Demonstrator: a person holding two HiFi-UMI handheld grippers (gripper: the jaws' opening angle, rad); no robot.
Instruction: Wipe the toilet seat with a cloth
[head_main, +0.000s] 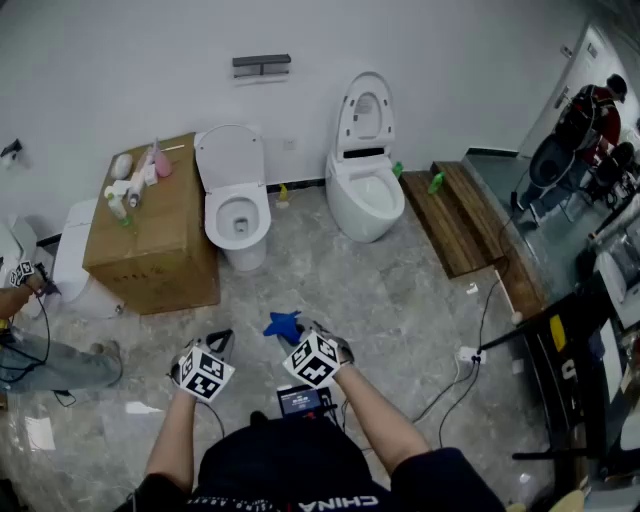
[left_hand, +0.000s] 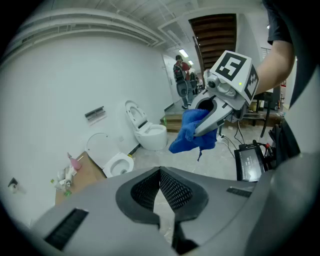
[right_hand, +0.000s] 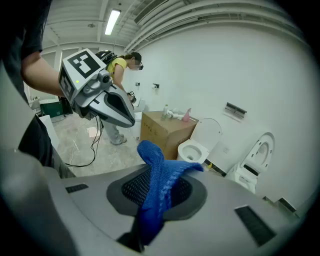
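Observation:
I stand a few steps back from two white toilets. The left toilet (head_main: 238, 214) has its lid raised and its seat down. The right toilet (head_main: 364, 188) also has its lid up. My right gripper (head_main: 301, 336) is shut on a blue cloth (head_main: 283, 325), which pokes forward from its jaws; in the right gripper view the blue cloth (right_hand: 159, 176) drapes over the pads. My left gripper (head_main: 218, 343) is shut with nothing in it and hangs beside the right one. The left gripper view shows the blue cloth (left_hand: 192, 132) hanging from the right gripper (left_hand: 212, 120).
A cardboard box (head_main: 158, 230) with bottles on top stands left of the left toilet. A wooden platform (head_main: 462, 215) lies at the right. Cables and a power strip (head_main: 468, 354) lie on the floor. A person (right_hand: 118, 70) stands at the far left.

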